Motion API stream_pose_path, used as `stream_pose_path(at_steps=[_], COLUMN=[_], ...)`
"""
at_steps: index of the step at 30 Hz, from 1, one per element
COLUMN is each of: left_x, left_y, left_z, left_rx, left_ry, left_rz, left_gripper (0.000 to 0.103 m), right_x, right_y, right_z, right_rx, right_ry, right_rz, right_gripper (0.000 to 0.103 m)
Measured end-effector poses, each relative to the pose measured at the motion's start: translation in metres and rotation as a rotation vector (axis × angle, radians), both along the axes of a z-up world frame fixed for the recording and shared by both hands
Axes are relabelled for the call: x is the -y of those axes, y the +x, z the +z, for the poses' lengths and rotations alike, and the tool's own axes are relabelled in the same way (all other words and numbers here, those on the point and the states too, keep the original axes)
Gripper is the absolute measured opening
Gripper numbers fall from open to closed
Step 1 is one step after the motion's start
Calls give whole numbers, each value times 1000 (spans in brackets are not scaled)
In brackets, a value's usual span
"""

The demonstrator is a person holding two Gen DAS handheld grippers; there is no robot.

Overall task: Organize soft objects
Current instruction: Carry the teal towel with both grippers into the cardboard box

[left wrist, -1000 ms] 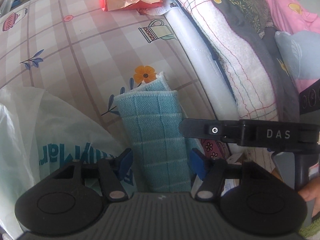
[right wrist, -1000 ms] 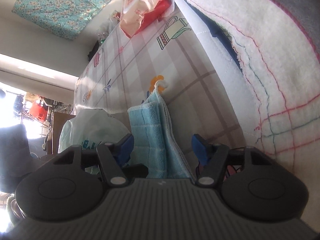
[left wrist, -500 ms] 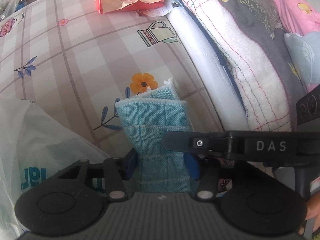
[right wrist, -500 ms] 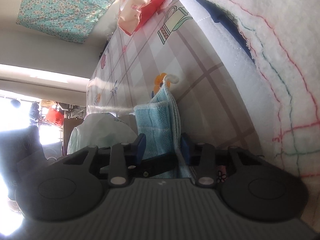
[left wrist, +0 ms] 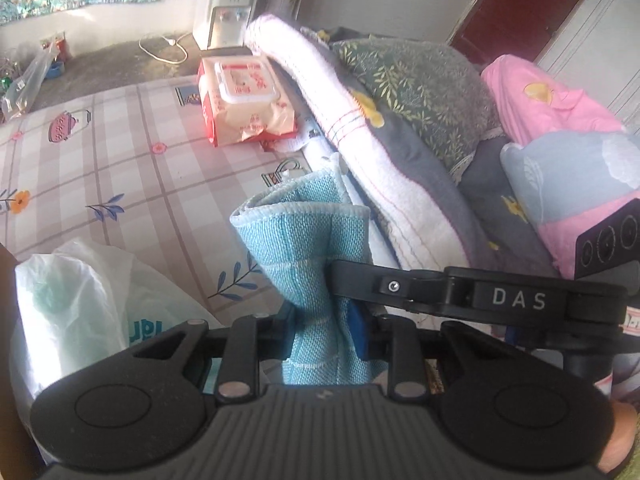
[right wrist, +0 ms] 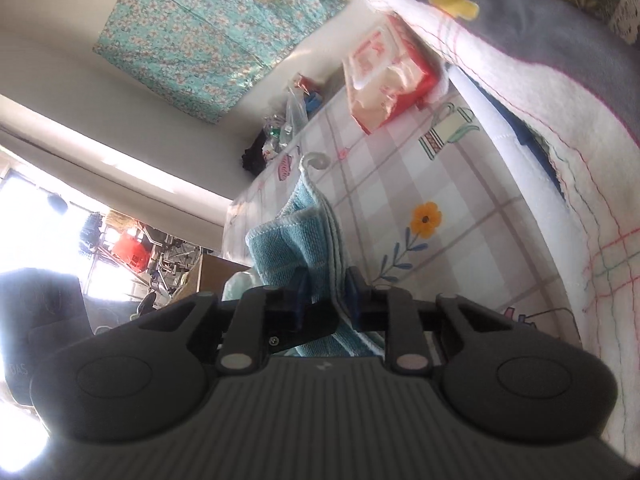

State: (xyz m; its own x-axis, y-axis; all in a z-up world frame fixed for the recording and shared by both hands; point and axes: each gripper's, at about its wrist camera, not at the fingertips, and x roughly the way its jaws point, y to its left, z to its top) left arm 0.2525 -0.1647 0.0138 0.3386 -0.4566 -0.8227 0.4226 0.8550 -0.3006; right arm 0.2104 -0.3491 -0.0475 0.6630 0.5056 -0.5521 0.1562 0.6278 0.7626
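Both grippers now grip the folded blue cloth (left wrist: 308, 248). A second ago each had its jaws spread wide around the cloth, which lay flat on the patterned sheet (left wrist: 120, 160); now the cloth is bunched between the pads and lifted clear of the sheet.

Left gripper (left wrist: 326, 320): jaws closing, cloth pinched between them, fabric fanning out ahead of the fingertips. The right gripper's finger crosses just ahead of the left's pads, from the right side.

Right gripper (right wrist: 324, 296): jaws clamped about as tight as they go, on the cloth's layered edge; the cloth's white hanging loop (right wrist: 314, 160) stands up beyond the fingertips.

Surroundings relative to the left gripper: white plastic bag (left wrist: 80, 280) low to its left; wet-wipes pack (left wrist: 244, 100) well ahead; stacked bedding (left wrist: 400, 140) ahead to the right.

Judgement: the pick-up is done and the carry is under way. Likely destination is the bedding pile or the bag; which one cannot be told yet.
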Motion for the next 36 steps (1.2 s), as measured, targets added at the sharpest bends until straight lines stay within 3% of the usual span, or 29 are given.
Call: stream_pose_path(at_steps=[6,10,19,22,27,33,36], left_x=[-54,-116,-283,-340,-400,-441,-447], left_y=[-30,-53,-103,-113,-110,-80,-69], left_z=[43,60,81,75,47,5,-10], left_rx=[63,81,124,109,45,-37,-60], left_ry=[-72,-104,-77,-41,26,73,128], left_rz=[45,118,384,475,562,619,648], left_gripper=[28,28,28,28,28,29,36], right_x=[-38,-85,-260,-327,-417,-466,-477], right_y=[-19,-27,-4,6,25,57,68], right_z=[57,79,103,100,73,23,2], right_rx=[98,117,104,68,-37,-186,-224], right_ry=[-16,1,118,136,131,136,131], right_rz=[37,99,369,461,550,510,478], right_gripper=[20,20,22,22,22,22,23])
